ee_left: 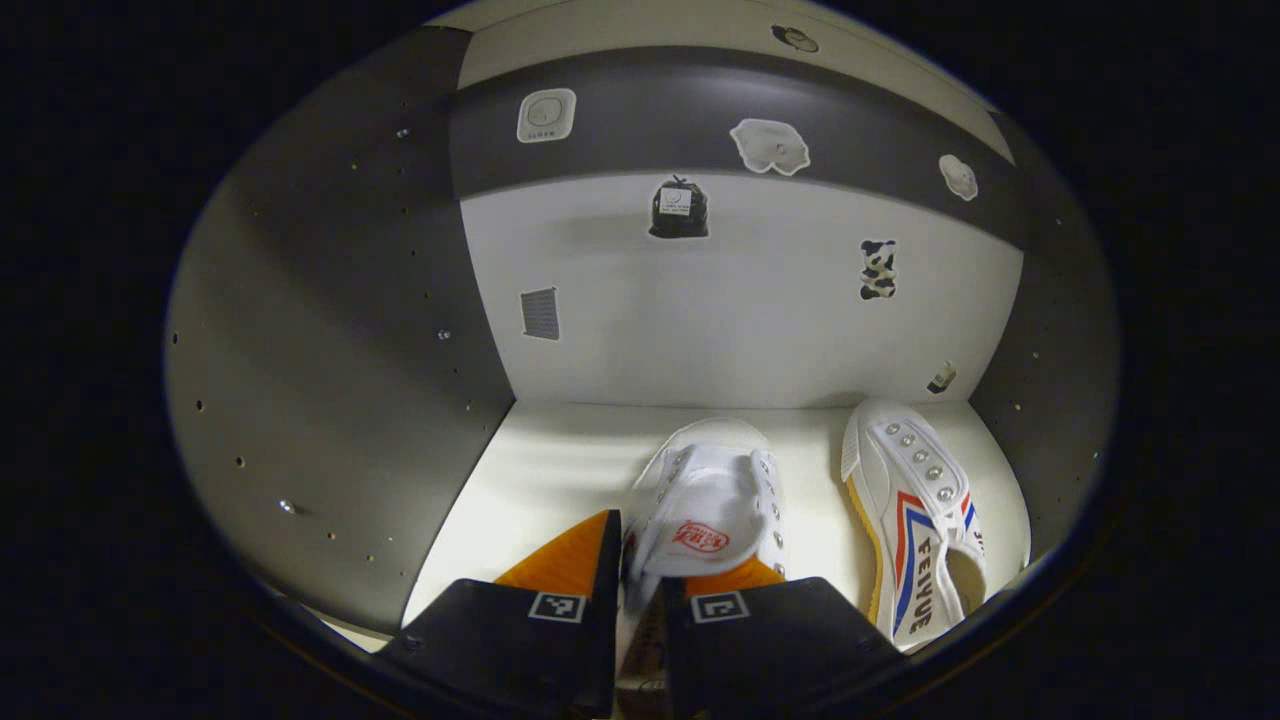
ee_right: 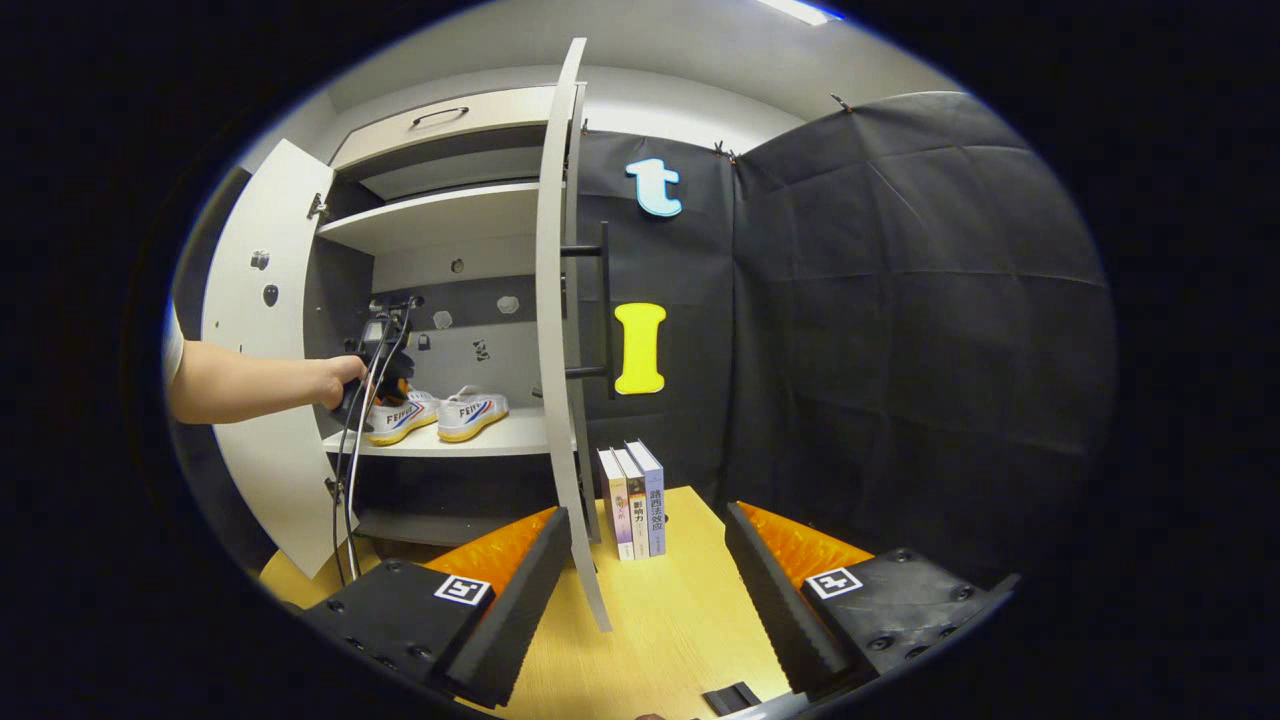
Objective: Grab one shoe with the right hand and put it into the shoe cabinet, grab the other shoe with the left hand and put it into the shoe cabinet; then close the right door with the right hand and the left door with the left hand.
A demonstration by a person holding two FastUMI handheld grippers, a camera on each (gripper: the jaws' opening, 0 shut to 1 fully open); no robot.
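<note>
In the left gripper view, a white canvas shoe [ee_left: 712,500] lies toe-away on the pale shelf [ee_left: 545,480] inside the shoe cabinet. My left gripper [ee_left: 645,562] is shut on its heel end. A second white shoe [ee_left: 915,520] with red and blue stripes lies on its side to the right, near the cabinet's side wall. From the right gripper view, both shoes [ee_right: 400,415] [ee_right: 473,412] sit side by side on the middle shelf, and a hand holds the left gripper [ee_right: 383,385] over the nearer one. My right gripper [ee_right: 645,590] hangs open and holds nothing, in front of the cabinet.
Both cabinet doors stand open: the left door [ee_right: 262,350] swung wide, the right door [ee_right: 556,350] edge-on just ahead of my right gripper. Three books [ee_right: 632,500] stand on the wooden table [ee_right: 690,630]. Stickers dot the cabinet's back wall [ee_left: 740,320].
</note>
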